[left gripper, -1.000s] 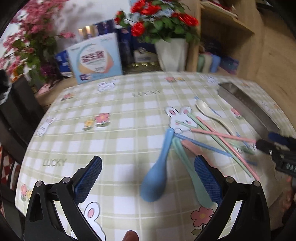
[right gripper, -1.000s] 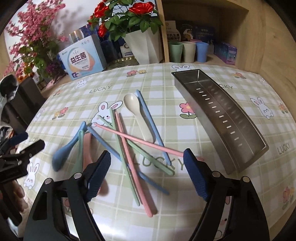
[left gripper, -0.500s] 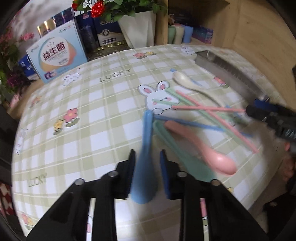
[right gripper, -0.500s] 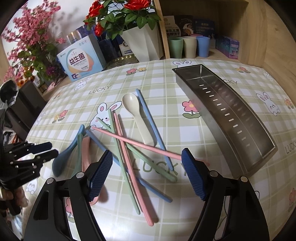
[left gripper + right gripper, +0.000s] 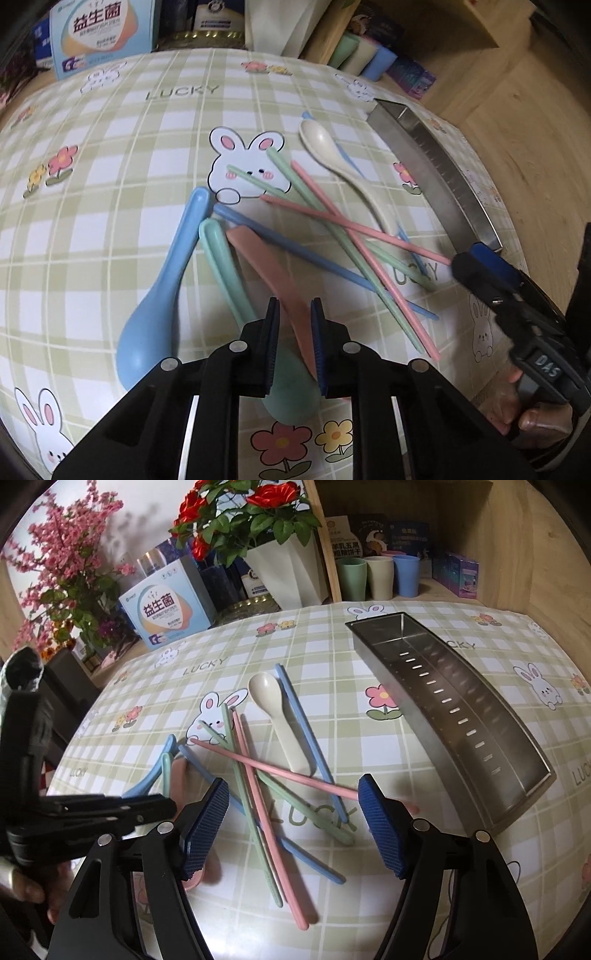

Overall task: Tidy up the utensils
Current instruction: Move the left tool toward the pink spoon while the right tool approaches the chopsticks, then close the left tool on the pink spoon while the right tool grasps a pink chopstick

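A pile of pastel spoons and chopsticks lies on the checked tablecloth. My left gripper (image 5: 294, 345) is shut on the pink spoon (image 5: 271, 273), gripping its handle near the bowl. The blue spoon (image 5: 159, 302) and green spoon (image 5: 225, 266) lie beside it. The cream spoon (image 5: 280, 723) and several pink, green and blue chopsticks (image 5: 258, 775) lie crossed in the middle. My right gripper (image 5: 293, 827) is open and empty above the chopsticks' near ends. The steel tray (image 5: 454, 709) stands empty at the right.
A white flower pot (image 5: 288, 572), a blue-and-white box (image 5: 166, 609) and three cups (image 5: 376, 576) stand along the back edge. A wooden shelf wall rises at the right. The left gripper's body (image 5: 85, 808) reaches in at the left of the right wrist view.
My left gripper closed from wide open, passed over the blue spoon, and shifted right onto the pink spoon. My right gripper stayed open and barely moved.
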Demonstrator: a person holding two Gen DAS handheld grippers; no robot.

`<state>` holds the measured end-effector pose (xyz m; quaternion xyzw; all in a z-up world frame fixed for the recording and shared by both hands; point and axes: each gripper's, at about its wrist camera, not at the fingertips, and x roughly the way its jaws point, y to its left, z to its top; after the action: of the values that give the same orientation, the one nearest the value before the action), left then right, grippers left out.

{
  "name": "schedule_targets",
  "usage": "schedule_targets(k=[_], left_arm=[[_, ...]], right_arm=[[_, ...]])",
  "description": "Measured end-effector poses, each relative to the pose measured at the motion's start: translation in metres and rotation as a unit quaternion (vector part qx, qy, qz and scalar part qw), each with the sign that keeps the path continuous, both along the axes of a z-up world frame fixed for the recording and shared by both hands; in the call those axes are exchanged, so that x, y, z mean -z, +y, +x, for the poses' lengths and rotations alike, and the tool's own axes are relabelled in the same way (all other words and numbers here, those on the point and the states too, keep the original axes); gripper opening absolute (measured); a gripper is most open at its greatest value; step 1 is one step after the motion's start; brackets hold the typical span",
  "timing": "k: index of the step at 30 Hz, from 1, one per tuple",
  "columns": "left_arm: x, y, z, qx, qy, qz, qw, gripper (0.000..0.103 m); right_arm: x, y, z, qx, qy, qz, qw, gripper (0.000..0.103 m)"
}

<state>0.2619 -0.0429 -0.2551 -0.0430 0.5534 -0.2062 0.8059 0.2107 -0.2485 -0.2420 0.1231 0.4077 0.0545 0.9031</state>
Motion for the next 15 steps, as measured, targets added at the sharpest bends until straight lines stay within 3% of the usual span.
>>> schedule_targets(k=[15], left_arm=[[0.014,-0.016,0.018,-0.006,0.008,0.001,0.9999,0.018]], right_arm=[[0.003,-0.007,-0.005,0.000,0.001,0.011,1.000,0.064]])
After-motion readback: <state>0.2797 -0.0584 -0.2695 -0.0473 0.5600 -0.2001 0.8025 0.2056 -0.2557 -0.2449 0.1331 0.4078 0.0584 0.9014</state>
